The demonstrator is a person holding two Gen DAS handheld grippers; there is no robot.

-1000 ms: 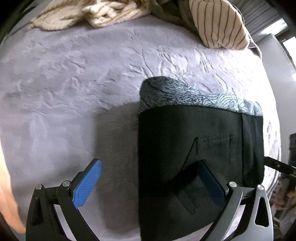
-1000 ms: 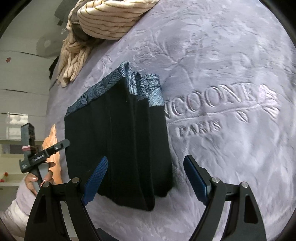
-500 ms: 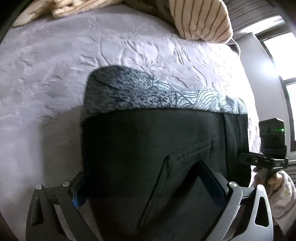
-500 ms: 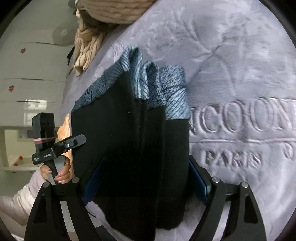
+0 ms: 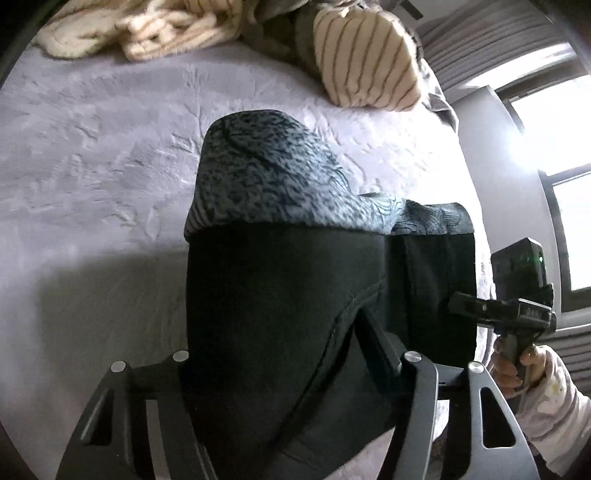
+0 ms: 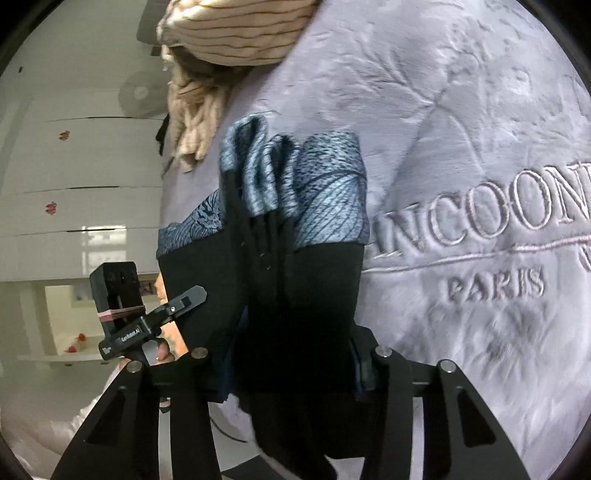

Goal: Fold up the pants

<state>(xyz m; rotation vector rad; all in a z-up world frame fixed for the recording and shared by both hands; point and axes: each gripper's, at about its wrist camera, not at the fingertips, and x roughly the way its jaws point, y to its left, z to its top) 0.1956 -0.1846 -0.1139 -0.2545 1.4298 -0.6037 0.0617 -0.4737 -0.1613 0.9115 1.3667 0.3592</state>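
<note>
Between the fingers of the left gripper: folded black pants, the stack filling the gap from side to side, jaws clamped on it. Left finger hidden behind the cloth; right finger dark and pressed against the fabric by a slanted pocket seam. Patterned blue-grey lining of the pants turned out along the far edge, toward 12 o'clock from that gripper. Bundle appears raised off the bed, a soft shadow lying on the cover at 9 o'clock.

Right gripper: jaws likewise closed onto the same pants, seen edge-on, with several layers standing in ridges and the blue-grey lining fanning out at 12 o'clock. Only slivers of its blue pads show at either side of the cloth.

Each gripper seen from the other's camera: right one at 3 o'clock in the left wrist view, held in a hand with a pale sleeve; left one at 9 o'clock in the right wrist view.

Bed cover: lilac plush, embossed with leaf motifs and lettering including "PARIS", at 3 o'clock of the pants.

Cream striped blanket and striped pillow: heaped at the far end of the bed, well apart from the pants.

Window: bright, at 2 o'clock.
</note>
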